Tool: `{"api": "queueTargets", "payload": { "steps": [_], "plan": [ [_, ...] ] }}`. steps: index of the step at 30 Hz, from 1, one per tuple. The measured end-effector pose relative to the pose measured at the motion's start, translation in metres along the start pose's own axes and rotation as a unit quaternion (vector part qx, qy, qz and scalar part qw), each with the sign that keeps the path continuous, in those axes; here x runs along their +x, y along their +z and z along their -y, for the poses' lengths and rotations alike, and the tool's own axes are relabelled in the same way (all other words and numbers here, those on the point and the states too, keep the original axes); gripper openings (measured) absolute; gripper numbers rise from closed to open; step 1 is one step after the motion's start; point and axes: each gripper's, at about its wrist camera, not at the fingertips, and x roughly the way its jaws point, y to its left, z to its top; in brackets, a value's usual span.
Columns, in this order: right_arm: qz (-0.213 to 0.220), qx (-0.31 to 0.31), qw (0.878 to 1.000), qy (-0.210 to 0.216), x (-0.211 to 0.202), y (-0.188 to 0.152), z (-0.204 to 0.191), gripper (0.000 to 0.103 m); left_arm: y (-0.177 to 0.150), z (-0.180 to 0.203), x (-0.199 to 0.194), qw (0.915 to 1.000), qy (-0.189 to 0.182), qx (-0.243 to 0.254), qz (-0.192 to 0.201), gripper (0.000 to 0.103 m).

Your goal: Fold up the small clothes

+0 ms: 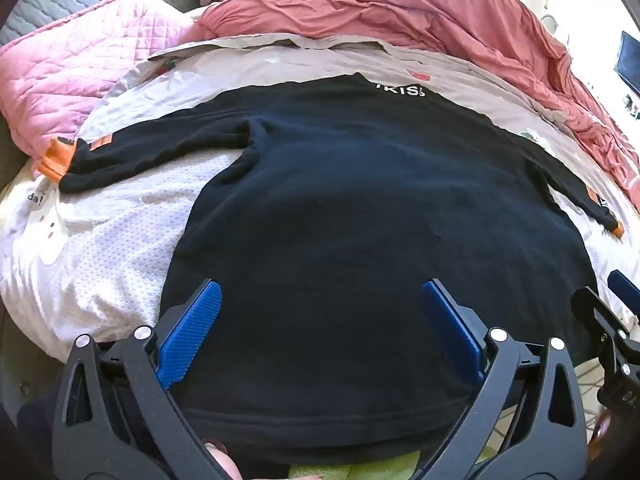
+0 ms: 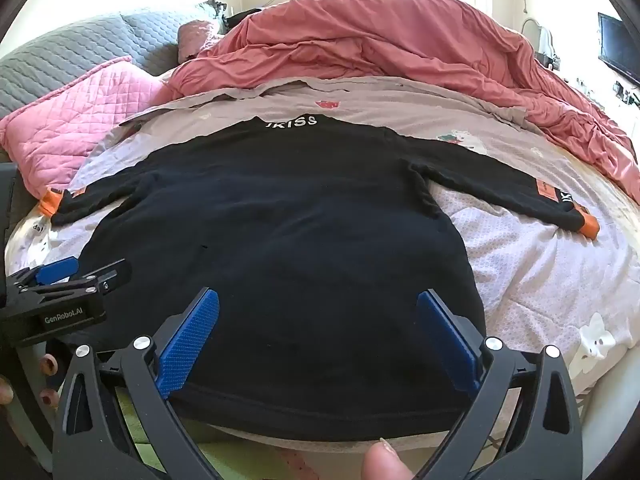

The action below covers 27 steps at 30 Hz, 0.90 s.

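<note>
In the left wrist view, a black sweater (image 1: 360,208) is seen spread flat on the bed (image 1: 100,248), hem nearest the camera and collar farthest away, where white lettering is printed. Both sleeves are stretched out sideways, each ending in an orange cuff (image 1: 56,160). The left tool (image 1: 320,324) is held over the lower part of the garment with its blue pads (image 1: 192,332) wide apart and nothing clamped between them. Part of the right tool (image 1: 612,320) is visible at the right edge. A pink quilted pillow (image 1: 80,68) and a rumpled red duvet (image 1: 400,12) lie behind the sweater.

In the right wrist view, the same sweater (image 2: 280,232) is shown. The right tool (image 2: 318,332) is poised above the hem, its jaws fully apart and empty. The left tool (image 2: 60,276) appears at the left edge. A fingertip (image 2: 384,464) is seen at the bottom.
</note>
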Motion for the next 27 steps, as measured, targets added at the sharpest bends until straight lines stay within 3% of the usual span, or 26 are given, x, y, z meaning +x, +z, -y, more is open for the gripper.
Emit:
{"api": "queueTargets", "payload": {
  "steps": [27],
  "plan": [
    [-0.003,-0.001,1.000,-0.004,-0.0032,-0.0016,0.0003,0.099,0.0010,-0.0033,-0.0044,1.0000,-0.002,-0.001,-0.001,0.094]
  ]
}}
